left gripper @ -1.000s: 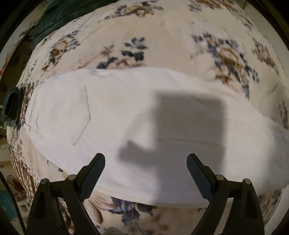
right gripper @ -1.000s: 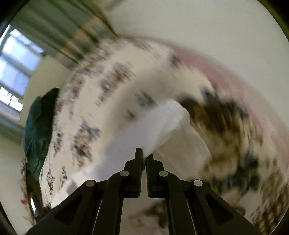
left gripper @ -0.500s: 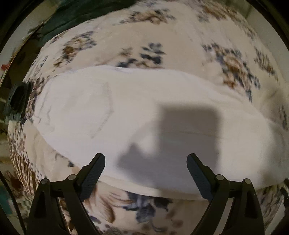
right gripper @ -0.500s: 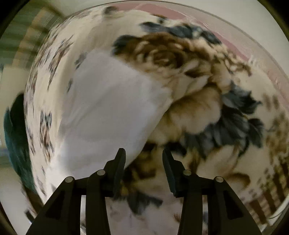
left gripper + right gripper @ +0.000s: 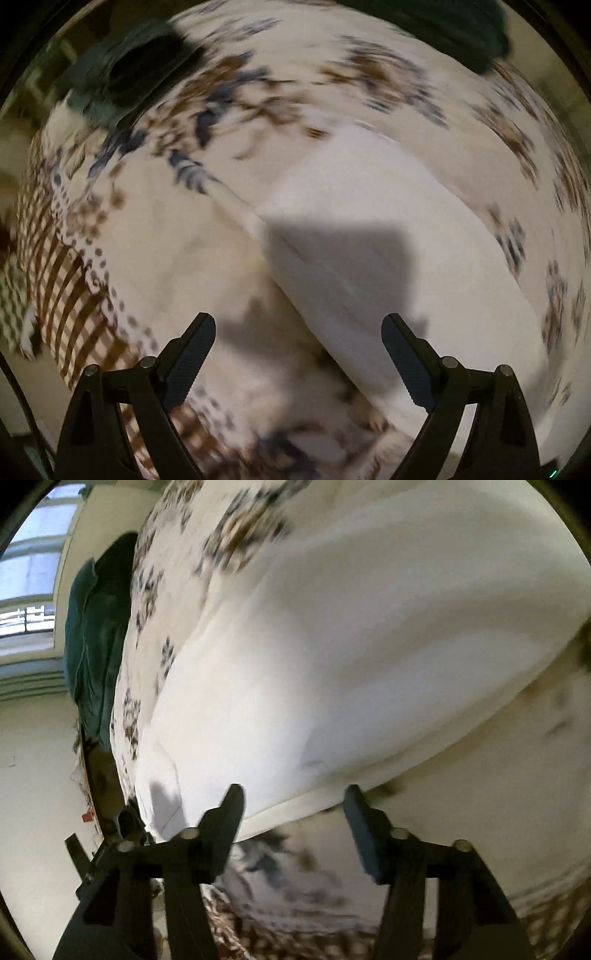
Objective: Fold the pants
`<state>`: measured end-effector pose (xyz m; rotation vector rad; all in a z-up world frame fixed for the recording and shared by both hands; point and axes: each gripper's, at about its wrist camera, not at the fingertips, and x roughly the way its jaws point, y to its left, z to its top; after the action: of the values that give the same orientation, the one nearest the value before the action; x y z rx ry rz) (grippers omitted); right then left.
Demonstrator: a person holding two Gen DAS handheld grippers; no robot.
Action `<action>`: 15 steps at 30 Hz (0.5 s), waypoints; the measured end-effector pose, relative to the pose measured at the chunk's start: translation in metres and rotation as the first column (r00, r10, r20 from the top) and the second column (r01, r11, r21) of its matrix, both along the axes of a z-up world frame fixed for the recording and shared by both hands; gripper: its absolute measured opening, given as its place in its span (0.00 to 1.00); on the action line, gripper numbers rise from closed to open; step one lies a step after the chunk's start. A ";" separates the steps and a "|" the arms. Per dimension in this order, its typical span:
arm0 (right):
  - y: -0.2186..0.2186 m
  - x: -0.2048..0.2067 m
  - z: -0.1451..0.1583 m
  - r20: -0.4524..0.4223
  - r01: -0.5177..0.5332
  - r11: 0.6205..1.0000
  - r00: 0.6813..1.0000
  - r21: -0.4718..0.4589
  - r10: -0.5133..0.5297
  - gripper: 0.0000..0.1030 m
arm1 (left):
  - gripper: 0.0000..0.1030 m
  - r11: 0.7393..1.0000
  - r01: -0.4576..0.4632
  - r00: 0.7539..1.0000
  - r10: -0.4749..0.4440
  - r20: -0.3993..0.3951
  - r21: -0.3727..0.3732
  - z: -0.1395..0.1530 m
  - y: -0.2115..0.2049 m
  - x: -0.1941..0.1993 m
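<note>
White pants (image 5: 369, 229) lie folded lengthwise on a floral bedspread (image 5: 155, 206). In the left wrist view their end edge runs diagonally just ahead of my left gripper (image 5: 298, 347), which is open and empty above it. In the right wrist view the pants (image 5: 362, 642) fill the frame, a back pocket showing at lower left. My right gripper (image 5: 293, 812) is open and empty, its fingertips (image 5: 232, 808) at the pants' near edge.
A dark teal cloth (image 5: 96, 642) lies at the far side of the bed, also in the left wrist view (image 5: 454, 26). A dark round object (image 5: 136, 70) sits at the bed's edge. A window (image 5: 29, 568) and wall are beyond. The bedspread's checked border (image 5: 62, 295) hangs at the bed's side.
My left gripper swung from the pants' long side toward their end. My right gripper opened, letting go of the cloth, and moved along the near edge of the pants.
</note>
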<state>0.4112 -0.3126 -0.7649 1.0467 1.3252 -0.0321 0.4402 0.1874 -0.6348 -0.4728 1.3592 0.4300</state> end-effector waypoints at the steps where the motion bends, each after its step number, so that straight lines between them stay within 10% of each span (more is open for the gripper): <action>1: 0.013 0.005 -0.002 0.015 0.019 1.000 1.000 0.014 -0.019 0.54 | 0.87 1.000 -0.022 1.000 0.022 -0.009 -0.020 -0.007 0.014 0.005; 8: 0.034 0.009 -0.035 -0.102 0.172 0.983 0.981 0.062 -0.165 0.52 | 0.85 0.991 -0.071 0.996 0.064 -0.060 -0.117 -0.052 0.049 0.032; 12: 0.036 0.012 -0.047 -0.127 0.215 0.974 0.970 0.065 -0.206 0.52 | 0.44 0.987 -0.042 0.999 0.041 -0.010 -0.155 -0.056 0.042 0.037; 15: 0.036 0.011 -0.051 -0.140 0.247 0.968 0.961 0.049 -0.238 0.41 | 0.34 0.997 0.009 1.000 -0.007 0.018 -0.079 -0.046 0.028 0.036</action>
<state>0.4224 -0.2761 -0.8164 1.2776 1.3174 -0.2483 0.4763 0.2155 -0.6805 -0.5345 1.3646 0.3659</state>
